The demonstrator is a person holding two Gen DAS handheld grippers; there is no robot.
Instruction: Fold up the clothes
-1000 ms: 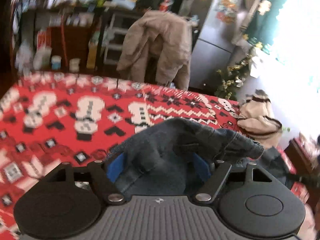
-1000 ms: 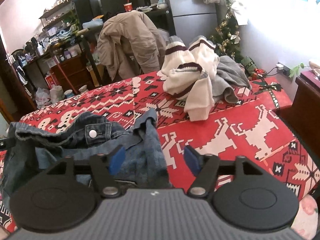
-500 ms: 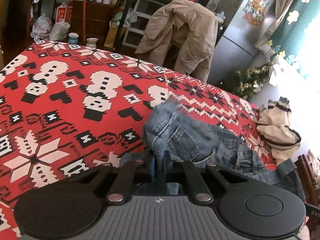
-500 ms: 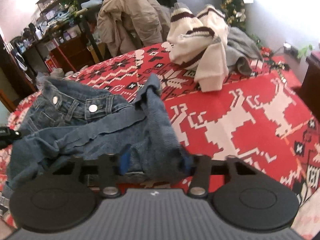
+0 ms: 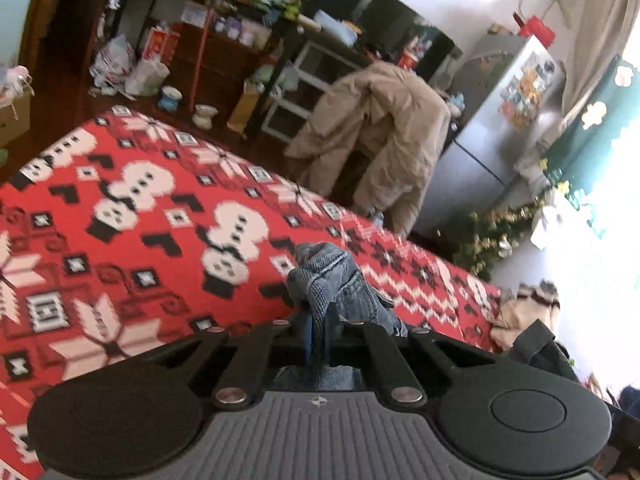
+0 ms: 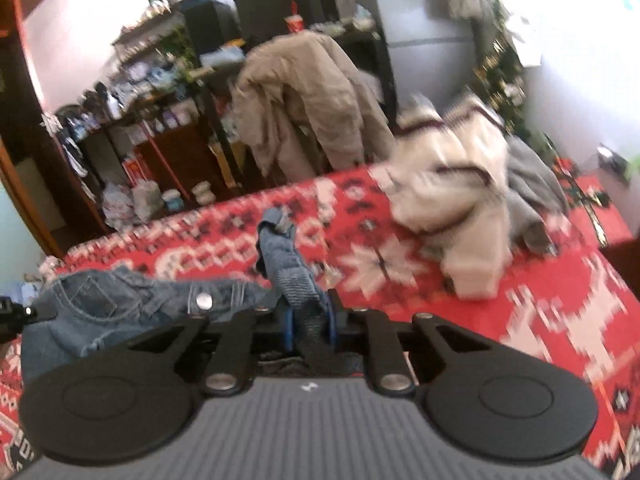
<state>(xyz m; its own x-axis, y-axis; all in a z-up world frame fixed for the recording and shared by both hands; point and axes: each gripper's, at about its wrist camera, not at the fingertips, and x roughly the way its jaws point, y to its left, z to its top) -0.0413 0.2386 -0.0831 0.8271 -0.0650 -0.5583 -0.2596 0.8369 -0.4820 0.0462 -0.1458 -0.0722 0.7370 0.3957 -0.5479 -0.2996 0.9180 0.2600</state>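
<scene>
The left gripper [image 5: 318, 334] has its two blue pads pressed together on a bunched bit of the blue jeans [image 5: 336, 284]. The cloth sticks up out of the pinch in a lumpy roll. This gripper points out over the red blanket [image 5: 132, 216] with white snowmen on it, and it is tipped to one side, so the whole room looks slanted.

The right gripper [image 6: 310, 326] is squeezed tight on another part of the jeans [image 6: 288, 268]. A twisted strip of denim stands up from between its pads and leans a little to the left. The rest of the jeans spreads out low to the left of this gripper, with a silver button [image 6: 204, 301] showing. This gripper sits more level and points across the bed.

Further back on the blanket, to the right, lies a cream sweater [image 6: 452, 184] with dark stripes, with a grey cloth [image 6: 536, 176] touching its right side. Past the bed, a tan coat [image 6: 304, 100] hangs over something, beside dark shelves [image 6: 160, 120] full of small things. The right view is blurry
</scene>
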